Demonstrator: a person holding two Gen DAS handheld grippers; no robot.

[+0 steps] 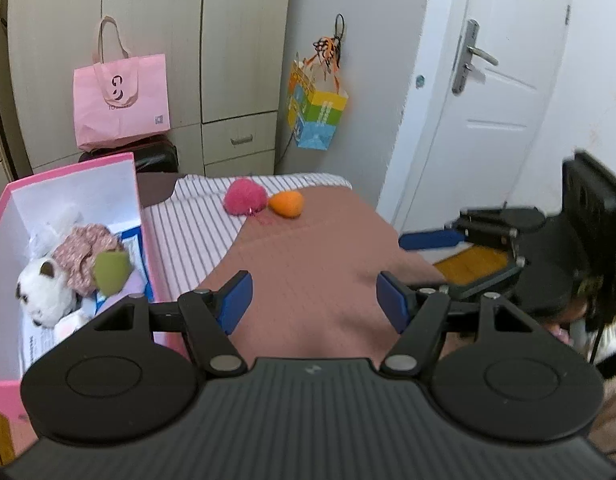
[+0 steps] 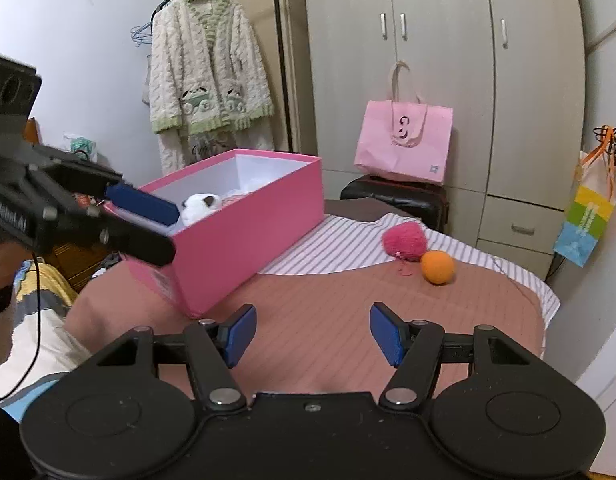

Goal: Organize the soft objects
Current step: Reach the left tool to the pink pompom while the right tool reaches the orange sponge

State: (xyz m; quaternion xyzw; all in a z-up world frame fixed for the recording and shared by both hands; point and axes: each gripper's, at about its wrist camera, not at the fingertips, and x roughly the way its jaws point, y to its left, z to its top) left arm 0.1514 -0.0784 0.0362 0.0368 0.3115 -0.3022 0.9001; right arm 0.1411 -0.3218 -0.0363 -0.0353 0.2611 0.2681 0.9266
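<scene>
A fluffy pink pompom (image 1: 245, 196) (image 2: 405, 240) and an orange soft ball (image 1: 286, 203) (image 2: 438, 267) lie side by side, touching, at the far end of the brown bed cover. A pink box (image 1: 74, 176) (image 2: 244, 236) stands on the bed to the left, holding a white plush animal (image 1: 44, 292) (image 2: 200, 205), a floral cloth (image 1: 88, 256) and a green soft piece (image 1: 111, 272). My left gripper (image 1: 314, 302) is open and empty over the cover, beside the box. My right gripper (image 2: 313, 334) is open and empty too, well short of the ball.
A striped sheet (image 1: 192, 224) covers the bed's far part. Behind the bed stand a wardrobe (image 2: 440, 60), a dark suitcase (image 2: 396, 196) with a pink tote bag (image 1: 122, 100) on it, and a colourful bag (image 1: 318, 118) on a hook. A white door (image 1: 496, 92) is at the right.
</scene>
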